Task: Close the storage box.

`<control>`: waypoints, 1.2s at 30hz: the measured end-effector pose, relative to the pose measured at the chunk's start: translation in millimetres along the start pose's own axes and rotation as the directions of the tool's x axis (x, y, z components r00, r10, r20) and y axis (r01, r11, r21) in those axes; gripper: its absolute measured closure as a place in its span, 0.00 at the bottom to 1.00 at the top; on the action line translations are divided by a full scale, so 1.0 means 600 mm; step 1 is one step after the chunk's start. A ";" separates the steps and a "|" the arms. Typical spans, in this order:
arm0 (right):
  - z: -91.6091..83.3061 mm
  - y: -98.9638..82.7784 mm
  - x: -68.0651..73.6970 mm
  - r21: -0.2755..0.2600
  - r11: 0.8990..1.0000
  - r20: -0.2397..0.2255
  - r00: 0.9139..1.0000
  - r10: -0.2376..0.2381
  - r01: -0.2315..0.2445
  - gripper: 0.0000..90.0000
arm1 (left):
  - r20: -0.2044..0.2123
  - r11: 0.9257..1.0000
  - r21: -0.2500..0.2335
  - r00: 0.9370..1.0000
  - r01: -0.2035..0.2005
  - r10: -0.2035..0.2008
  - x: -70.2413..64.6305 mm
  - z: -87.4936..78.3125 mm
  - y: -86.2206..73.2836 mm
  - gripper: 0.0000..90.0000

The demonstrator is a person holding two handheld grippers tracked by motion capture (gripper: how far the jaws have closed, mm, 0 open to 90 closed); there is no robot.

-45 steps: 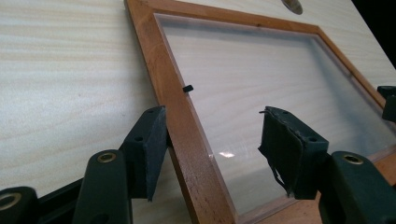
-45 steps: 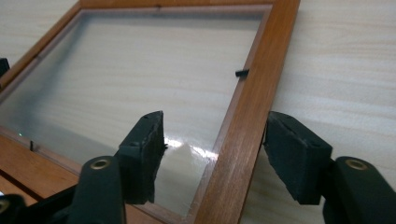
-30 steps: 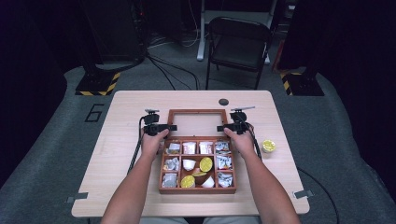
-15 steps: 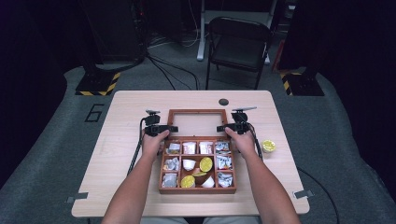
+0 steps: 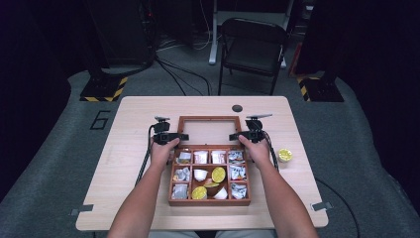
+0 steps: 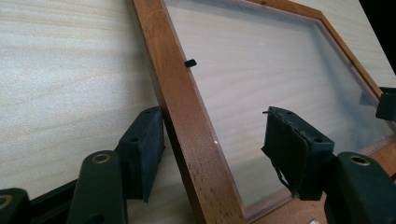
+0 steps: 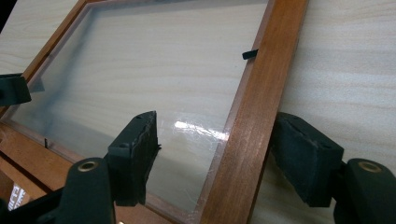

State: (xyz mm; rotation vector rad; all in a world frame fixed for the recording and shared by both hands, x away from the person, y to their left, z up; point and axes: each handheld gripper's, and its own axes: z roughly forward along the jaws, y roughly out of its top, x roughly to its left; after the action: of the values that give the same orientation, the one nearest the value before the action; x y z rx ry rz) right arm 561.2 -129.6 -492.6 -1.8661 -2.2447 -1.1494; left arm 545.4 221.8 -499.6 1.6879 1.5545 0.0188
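**Both grippers set at the side rails of the open box lid**

Seen from above, a wooden box [image 5: 209, 174] with nine compartments is placed at the middle of the table [image 5: 129, 144], and its glazed lid [image 5: 209, 131] is laid back flat on the table just beyond it. At the left, the left gripper [image 5: 174, 136] is held at the lid's left side rail. Its jaws are spread: the outer pad [image 6: 144, 149] is set against the outside of the wooden rail [image 6: 187, 135], while the inner pad [image 6: 285, 149] is kept over the clear pane, apart from the rail, so nothing is pinched. At the right, the right gripper [image 5: 236, 136] is held at the lid's right side rail [image 7: 247, 135]. Its jaws have just been opening; the rail is straddled, with the outer pad [image 7: 303, 158] near the wood and the inner pad [image 7: 135, 154] over the pane, clear of it. Farther right, a small yellow cup [image 5: 284, 155] is left on the table, apart from the box.
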 end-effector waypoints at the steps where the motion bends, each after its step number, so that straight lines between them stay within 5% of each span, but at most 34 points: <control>1: 0.000 0.000 0.000 0.000 1.000 -0.002 1.000 0.001 -0.001 0.36 | 0.000 1.000 -0.002 1.000 0.000 0.000 0.000 0.000 0.000 0.42; 12: -0.007 0.002 0.005 -0.020 1.000 0.013 1.000 0.003 -0.003 0.40 | -0.003 1.000 -0.021 1.000 -0.008 0.008 -0.003 -0.005 0.003 0.43; 21: -0.014 0.004 0.012 -0.041 0.997 0.028 0.998 -0.057 0.058 0.41 | -0.007 0.999 -0.025 1.000 -0.028 0.028 -0.007 -0.015 0.006 0.44; 36: -0.048 0.008 0.031 -0.106 0.991 0.019 0.997 -0.081 0.082 0.42 | 0.011 0.995 -0.089 0.998 -0.053 0.054 -0.026 -0.046 0.015 0.44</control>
State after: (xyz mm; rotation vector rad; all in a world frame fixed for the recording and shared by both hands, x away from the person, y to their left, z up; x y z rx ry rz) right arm 547.6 -129.0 -460.7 -1.8400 -2.3322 -1.2960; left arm 534.8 224.7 -468.4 1.6561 1.4764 0.1026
